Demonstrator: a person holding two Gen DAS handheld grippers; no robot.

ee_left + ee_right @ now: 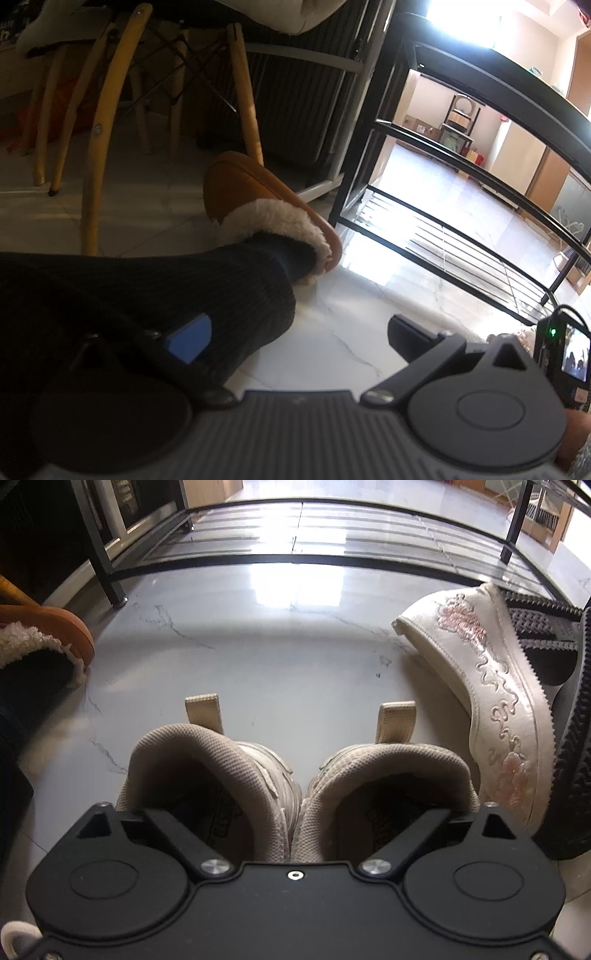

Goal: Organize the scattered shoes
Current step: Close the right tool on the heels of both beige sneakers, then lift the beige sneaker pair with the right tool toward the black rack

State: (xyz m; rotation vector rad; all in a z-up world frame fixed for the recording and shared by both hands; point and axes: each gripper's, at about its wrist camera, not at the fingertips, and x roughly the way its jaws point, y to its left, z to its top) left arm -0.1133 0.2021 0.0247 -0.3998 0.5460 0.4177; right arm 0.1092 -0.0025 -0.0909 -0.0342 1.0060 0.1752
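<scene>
From the left wrist camera, the left gripper [295,341] hangs low over the white marbled floor [343,328] with its fingers spread wide and nothing between them; the blue-padded finger [190,341] sits in front of a dark ribbed trouser leg [147,291], the other one is over bare tile. That leg ends in a tan slipper with fleece lining [266,206], worn on the person's foot, right by a wooden chair leg [245,92]. Off to the right stands a black metal shoe rack [454,236], its slatted bottom shelf bare in this view. Over on the right wrist camera, the right gripper [295,823] points down at a pair of beige sneakers [295,775] standing side by side on the floor, heels and pull tabs facing the rack. One finger goes into each shoe's opening, so the two touching inner collars sit between them, but the fingertips are hidden inside and you can't tell if they're actually pinching. A cream embroidered shoe [491,686] lies tipped on its side just right of the sneakers, leaning against a black treaded sole [569,738].
</scene>
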